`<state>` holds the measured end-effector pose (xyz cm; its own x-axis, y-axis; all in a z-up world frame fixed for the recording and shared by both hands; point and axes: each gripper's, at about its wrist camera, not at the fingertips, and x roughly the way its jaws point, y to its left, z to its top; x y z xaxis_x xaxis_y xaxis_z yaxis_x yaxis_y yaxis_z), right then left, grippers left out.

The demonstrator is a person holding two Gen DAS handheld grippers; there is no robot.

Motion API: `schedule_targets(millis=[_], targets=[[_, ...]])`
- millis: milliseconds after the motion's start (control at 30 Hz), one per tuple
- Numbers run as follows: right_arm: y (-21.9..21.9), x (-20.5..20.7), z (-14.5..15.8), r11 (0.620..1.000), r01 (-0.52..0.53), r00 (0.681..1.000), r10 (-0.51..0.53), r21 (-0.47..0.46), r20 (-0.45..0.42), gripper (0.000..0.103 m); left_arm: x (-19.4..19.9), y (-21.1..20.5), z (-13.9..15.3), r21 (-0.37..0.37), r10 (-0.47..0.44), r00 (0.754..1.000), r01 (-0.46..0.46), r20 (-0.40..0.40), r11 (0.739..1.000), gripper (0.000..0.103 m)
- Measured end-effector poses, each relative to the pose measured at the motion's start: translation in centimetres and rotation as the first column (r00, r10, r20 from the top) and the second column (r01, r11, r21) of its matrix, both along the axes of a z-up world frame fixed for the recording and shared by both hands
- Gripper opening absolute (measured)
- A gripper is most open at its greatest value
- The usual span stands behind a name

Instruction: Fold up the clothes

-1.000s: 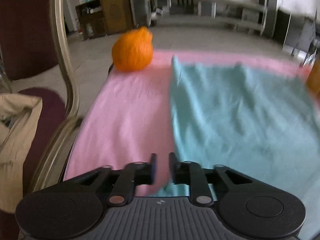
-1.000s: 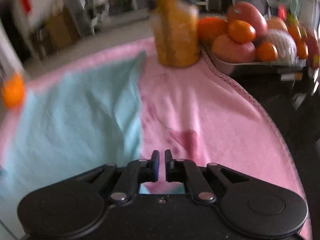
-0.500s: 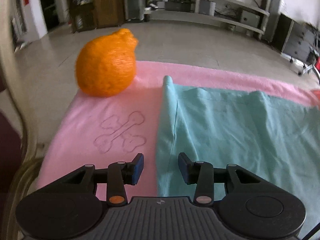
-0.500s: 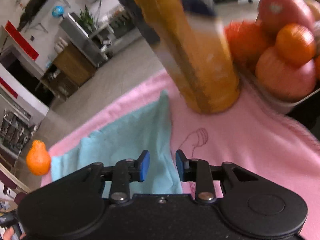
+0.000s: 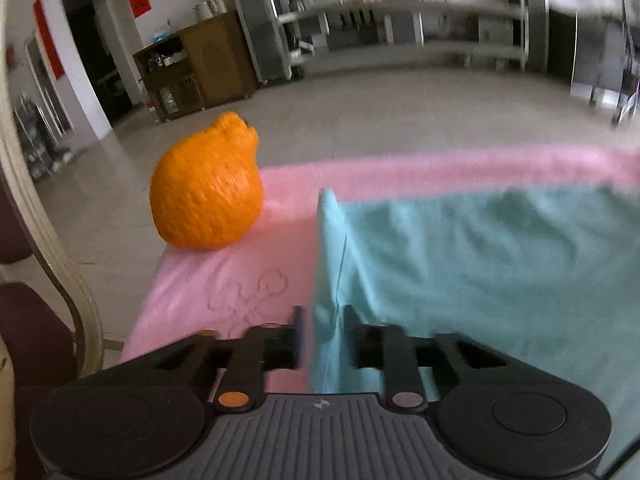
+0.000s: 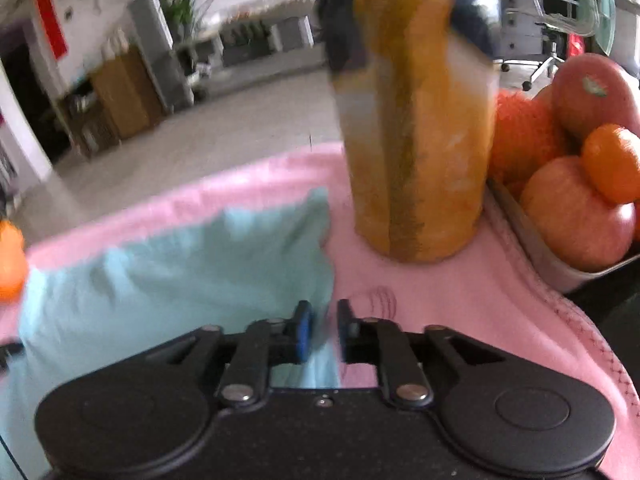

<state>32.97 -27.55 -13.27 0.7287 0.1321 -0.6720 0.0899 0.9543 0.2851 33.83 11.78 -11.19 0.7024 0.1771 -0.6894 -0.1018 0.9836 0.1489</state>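
Note:
A teal garment [image 5: 480, 272] lies flat on a pink towel [image 5: 224, 292]; it also shows in the right wrist view [image 6: 180, 280]. My left gripper [image 5: 322, 340] is open, its fingers either side of the garment's left edge, which rises between them. My right gripper [image 6: 320, 332] is open over the garment's right edge, with the cloth between its fingers. Both views are blurred.
A large bumpy orange fruit [image 5: 208, 192] sits at the towel's far left corner. A tall orange-filled jar [image 6: 416, 128] stands on the towel at the far right, beside a metal tray of fruit [image 6: 568, 272]. A chair frame [image 5: 52, 256] stands left of the table.
Both grippers were shut on the garment's edges a second ago. They carried the edges toward the far side, then opened, and the cloth now lies folded with its edges between the open fingers.

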Motion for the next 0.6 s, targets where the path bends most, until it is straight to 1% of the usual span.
schedule_targets(millis=[33, 67, 133, 200, 233, 300, 367, 433, 467, 500, 533, 567, 600], targets=[[-0.4, 0.0, 0.5, 1.0, 0.002, 1.0, -0.003, 0.026, 0.019, 0.028, 0.4, 0.5, 0.4, -0.027, 0.007, 1.0, -0.007, 0.011, 1.0, 0.042], [-0.9, 0.1, 1.0, 0.998, 0.003, 0.999, -0.005, 0.062, 0.043, 0.028, 1.0, 0.9, 0.5, -0.036, 0.018, 1.0, -0.018, 0.007, 0.999, 0.042], [-1.6, 1.1, 1.1, 0.991, 0.002, 0.999, -0.008, 0.131, 0.042, 0.028, 2.7, 0.9, 0.2, -0.011, 0.027, 0.999, -0.028, -0.025, 1.0, 0.043], [-1.7, 2.3, 0.7, 0.99, 0.025, 0.999, -0.029, 0.139, 0.021, 0.028, 4.3, 0.6, -0.5, 0.027, 0.031, 0.998, -0.029, -0.049, 0.999, 0.043], [-1.8, 3.0, 0.3, 0.99, 0.045, 0.999, -0.046, 0.133, 0.007, 0.028, 4.8, 0.3, -0.8, 0.036, 0.028, 0.998, -0.026, -0.054, 0.999, 0.043], [-2.0, 4.2, -0.6, 0.984, 0.074, 0.997, -0.072, 0.162, -0.02, 0.028, 5.6, 0.0, -1.4, 0.04, 0.014, 0.998, -0.011, -0.055, 0.999, 0.043], [-1.9, 5.2, -1.8, 0.975, 0.102, 0.995, -0.095, 0.198, -0.043, 0.028, 6.2, -0.4, -1.9, 0.054, -0.002, 0.999, 0.004, -0.044, 0.999, 0.043], [-1.4, 6.1, -2.8, 0.971, 0.124, 0.992, -0.116, 0.205, -0.051, 0.028, 6.6, -0.7, -2.3, 0.07, -0.015, 1.0, 0.016, -0.024, 0.997, 0.04], [-1.2, 6.6, -3.0, 0.971, 0.129, 0.991, -0.122, 0.201, -0.048, 0.028, 6.7, -0.8, -2.4, 0.078, -0.02, 1.0, 0.021, -0.015, 0.997, 0.036], [-0.8, 6.9, -3.3, 0.972, 0.134, 0.991, -0.128, 0.195, -0.04, 0.028, 6.9, -1.0, -2.5, 0.082, -0.03, 0.999, 0.031, -0.011, 0.996, 0.012], [-0.5, 7.1, -3.3, 0.972, 0.139, 0.99, -0.136, 0.189, -0.024, 0.023, 7.2, -1.2, -2.5, 0.1, -0.021, 1.0, 0.022, -0.007, 0.995, 0.004], [-0.1, 7.3, -3.1, 0.978, 0.133, 0.991, -0.134, 0.158, -0.002, 0.015, 7.4, -1.5, -2.5, 0.121, -0.007, 1.0, 0.007, -0.002, 0.993, 0.004], [0.4, 7.5, -2.9, 0.985, 0.125, 0.992, -0.128, 0.119, 0.02, 0.002, 7.6, -1.6, -2.5, 0.147, 0.012, 1.0, -0.013, 0.008, 0.989, 0.004]])
